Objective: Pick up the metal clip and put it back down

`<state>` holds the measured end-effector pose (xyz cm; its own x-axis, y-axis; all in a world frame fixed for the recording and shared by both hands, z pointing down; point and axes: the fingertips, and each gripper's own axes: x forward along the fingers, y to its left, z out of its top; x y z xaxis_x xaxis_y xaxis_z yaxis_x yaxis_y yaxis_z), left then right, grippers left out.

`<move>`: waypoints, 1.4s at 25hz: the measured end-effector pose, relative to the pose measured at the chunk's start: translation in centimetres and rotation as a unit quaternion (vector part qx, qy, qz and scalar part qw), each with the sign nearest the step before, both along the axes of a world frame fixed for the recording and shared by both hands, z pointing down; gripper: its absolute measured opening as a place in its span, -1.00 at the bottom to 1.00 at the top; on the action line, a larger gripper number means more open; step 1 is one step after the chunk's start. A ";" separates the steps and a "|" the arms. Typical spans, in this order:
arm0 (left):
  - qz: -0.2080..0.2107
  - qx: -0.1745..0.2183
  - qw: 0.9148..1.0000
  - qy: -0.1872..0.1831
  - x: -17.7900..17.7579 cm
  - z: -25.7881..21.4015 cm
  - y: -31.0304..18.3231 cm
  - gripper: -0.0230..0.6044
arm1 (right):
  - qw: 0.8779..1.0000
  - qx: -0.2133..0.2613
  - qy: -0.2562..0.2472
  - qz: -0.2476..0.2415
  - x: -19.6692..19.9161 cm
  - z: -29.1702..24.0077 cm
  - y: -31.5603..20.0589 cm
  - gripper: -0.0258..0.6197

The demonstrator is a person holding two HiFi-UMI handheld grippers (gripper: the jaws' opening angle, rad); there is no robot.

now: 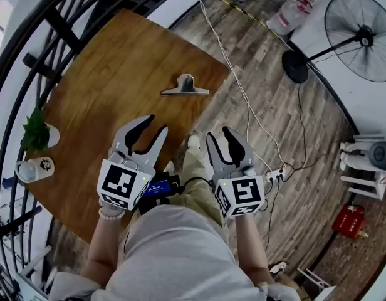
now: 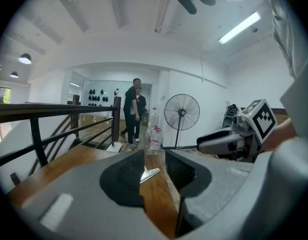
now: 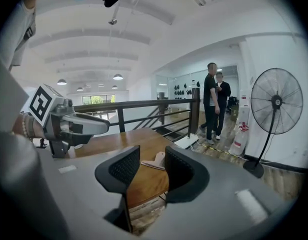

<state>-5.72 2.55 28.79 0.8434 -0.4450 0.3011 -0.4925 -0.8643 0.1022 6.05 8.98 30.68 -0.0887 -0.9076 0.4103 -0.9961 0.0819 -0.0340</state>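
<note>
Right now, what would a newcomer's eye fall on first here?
The left hand-held gripper and right hand-held gripper stand out, low in the head view, jaws apart and empty, each bearing a black-and-white marker cube. Ahead of them a metal clip lies on the wooden table; a large standing fan is at upper right.

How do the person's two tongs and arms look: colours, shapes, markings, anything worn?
Both the left tongs and the right tongs have grey bodies with two curved prongs lined with black textured pads. Each carries a white cube with black square markers. The left wrist wears a pale beaded bracelet; the T-shirt is light grey.
</note>
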 end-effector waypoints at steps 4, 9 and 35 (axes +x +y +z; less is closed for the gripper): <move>-0.015 -0.003 1.000 -0.002 0.1 0.4 -1.0 -0.54 | 1.000 -0.003 -0.004 -0.018 0.2 0.4 -1.5 -0.39; -0.031 -0.006 1.000 -0.004 1.0 1.0 -2.1 -0.54 | 0.999 -0.007 -0.005 -0.037 1.3 0.9 -2.9 -0.39; -0.122 -0.037 0.991 -0.029 1.8 5.4 -8.0 -0.54 | 0.987 -0.072 -0.016 -0.142 3.3 7.2 -12.2 -0.38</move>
<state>-3.92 -5.42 34.16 0.6936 -0.6089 0.3849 -0.6932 -0.7096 0.1264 9.32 -3.20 37.92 -0.3461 -0.7768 0.5262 -0.9318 0.3500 -0.0961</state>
